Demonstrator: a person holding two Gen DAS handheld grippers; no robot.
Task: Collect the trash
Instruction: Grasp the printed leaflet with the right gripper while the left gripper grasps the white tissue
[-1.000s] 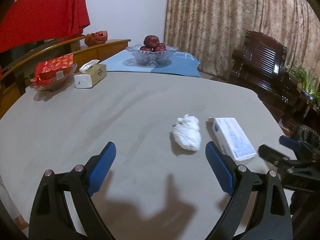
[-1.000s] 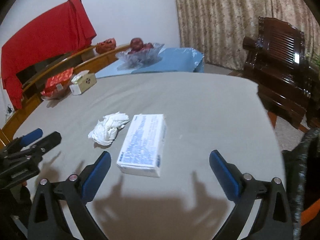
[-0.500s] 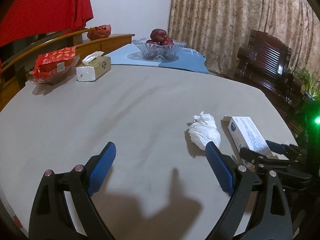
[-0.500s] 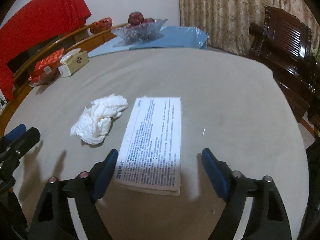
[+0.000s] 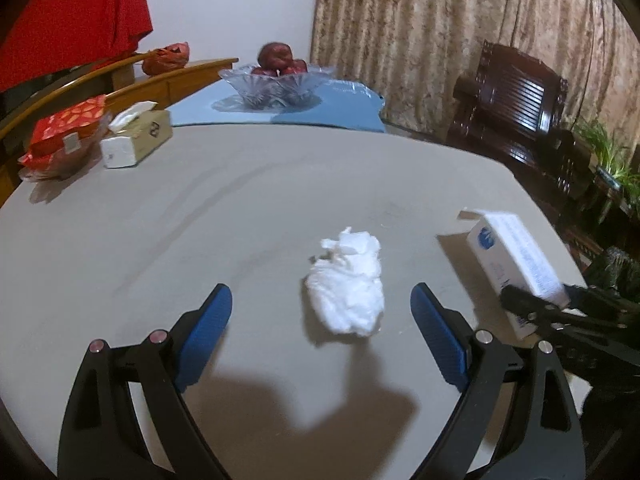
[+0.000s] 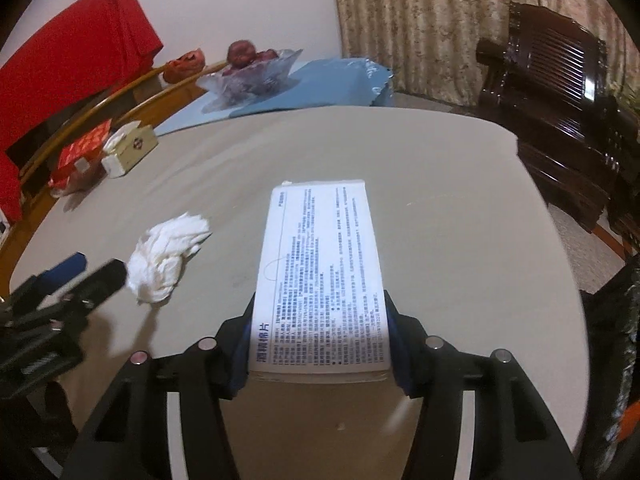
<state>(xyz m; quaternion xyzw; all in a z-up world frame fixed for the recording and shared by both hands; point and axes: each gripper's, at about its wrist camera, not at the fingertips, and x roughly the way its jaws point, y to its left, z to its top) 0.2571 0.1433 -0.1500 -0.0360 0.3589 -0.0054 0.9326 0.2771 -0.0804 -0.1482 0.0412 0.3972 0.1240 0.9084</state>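
The white box (image 6: 320, 276) is clamped at its near end by the right gripper (image 6: 320, 344), whose jaws have just been closing. The crumpled tissue (image 5: 346, 284) lies on the table (image 5: 200, 208) between the spread jaws of the left gripper (image 5: 320, 320), not yet touched. If lifted by one end, the box may be tipped out; the tissue may be pushed away.

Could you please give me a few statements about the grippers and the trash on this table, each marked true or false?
1. The right gripper is clamped on the white box. True.
2. The left gripper is shut on the crumpled tissue. False: its jaws stand open, the tissue lying between them untouched.
3. The glass fruit bowl sits on a blue mat. True.
4. The tissue lies on top of the white box. False: it lies on the table beside the box.
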